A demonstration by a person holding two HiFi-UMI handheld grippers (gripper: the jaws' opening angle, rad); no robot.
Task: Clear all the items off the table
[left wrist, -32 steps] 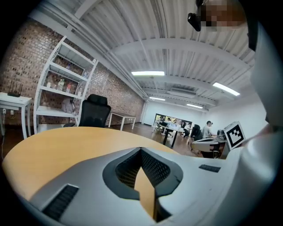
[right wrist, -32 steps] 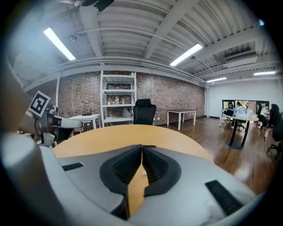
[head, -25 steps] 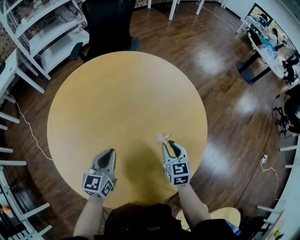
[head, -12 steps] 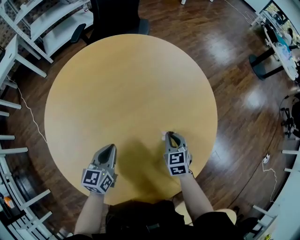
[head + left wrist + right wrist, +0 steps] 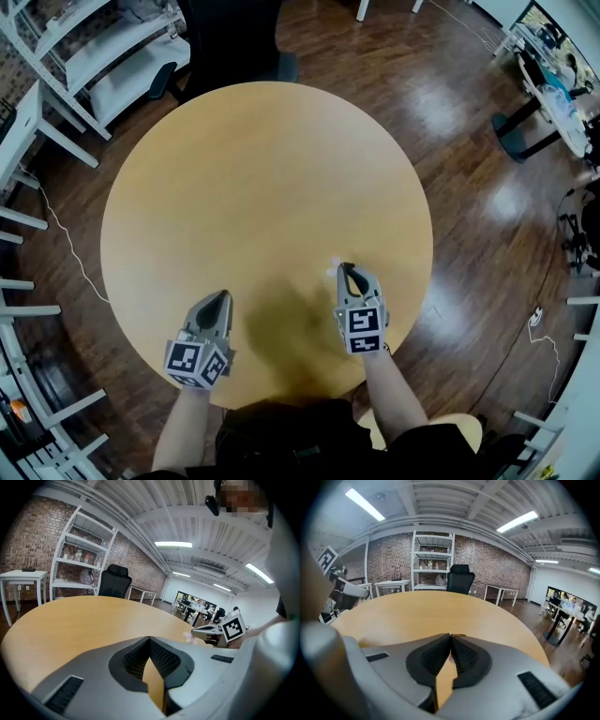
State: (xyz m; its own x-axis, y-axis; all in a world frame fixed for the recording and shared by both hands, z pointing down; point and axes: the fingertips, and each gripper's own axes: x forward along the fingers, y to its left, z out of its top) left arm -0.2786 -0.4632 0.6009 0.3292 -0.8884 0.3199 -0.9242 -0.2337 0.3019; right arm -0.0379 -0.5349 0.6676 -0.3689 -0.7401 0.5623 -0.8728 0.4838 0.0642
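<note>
A round yellow table (image 5: 262,178) fills the head view. A small pale pink flower (image 5: 335,271) shows at the tip of my right gripper (image 5: 345,270), whose jaws are shut on it just above the table near its front right edge. In the left gripper view the flower (image 5: 189,637) sticks out from the right gripper (image 5: 196,631). In the right gripper view a pink sliver (image 5: 451,657) sits between the closed pads. My left gripper (image 5: 220,299) hovers over the front left of the table, shut with nothing in it (image 5: 150,640).
A black office chair (image 5: 234,37) stands behind the table's far edge. White shelving (image 5: 94,56) is at the back left, white frames (image 5: 19,281) run along the left, and desks (image 5: 553,84) stand at the far right on the wooden floor.
The pink flower showed clearly beyond the right gripper's tip a second ago; now it is mostly tucked behind the tip. Both grippers stay near the table's front edge.
</note>
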